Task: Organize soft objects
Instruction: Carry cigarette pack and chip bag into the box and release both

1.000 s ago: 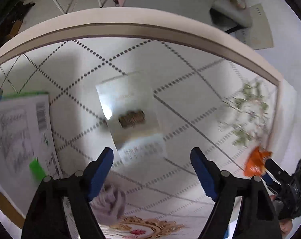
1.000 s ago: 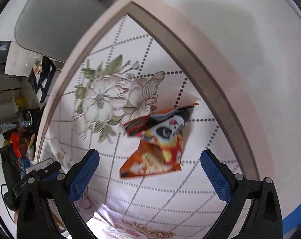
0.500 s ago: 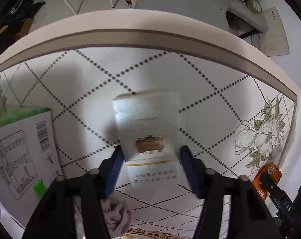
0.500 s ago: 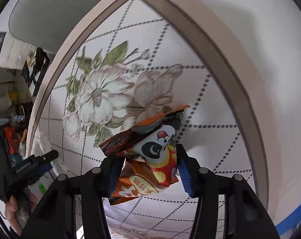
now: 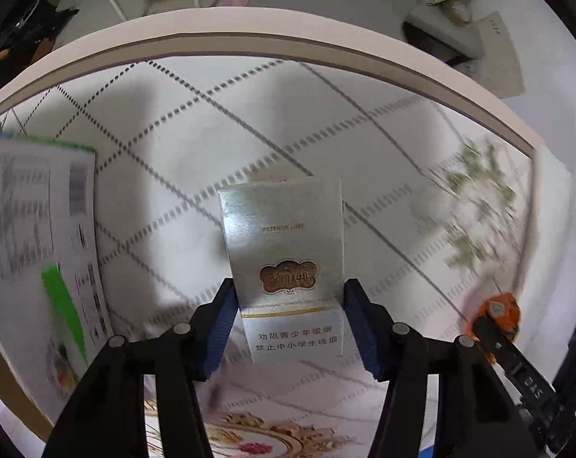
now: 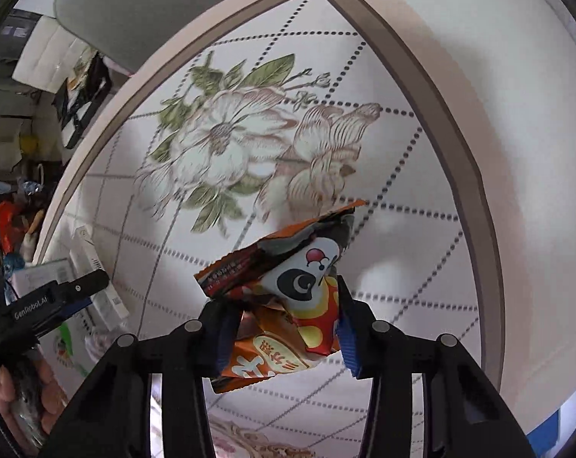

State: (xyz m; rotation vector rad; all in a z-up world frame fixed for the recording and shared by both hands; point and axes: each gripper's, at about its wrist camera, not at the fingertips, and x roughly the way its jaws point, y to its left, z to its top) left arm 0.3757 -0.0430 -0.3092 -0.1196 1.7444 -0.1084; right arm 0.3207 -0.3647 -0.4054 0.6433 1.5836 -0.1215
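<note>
Two views: left tool point(image 5: 288, 324) grips silver pack point(image 5: 284, 263), right tool point(image 6: 284, 328) snack bag point(image 6: 288, 290).

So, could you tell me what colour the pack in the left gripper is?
Silver cigarette pack, brown-gold emblem; left wrist view.

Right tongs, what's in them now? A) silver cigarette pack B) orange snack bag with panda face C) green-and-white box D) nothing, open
B: the right tongs are shut on the crumpled orange snack bag, panda face showing between the blue pads; the silver cigarette pack is in the left tongs.
</note>
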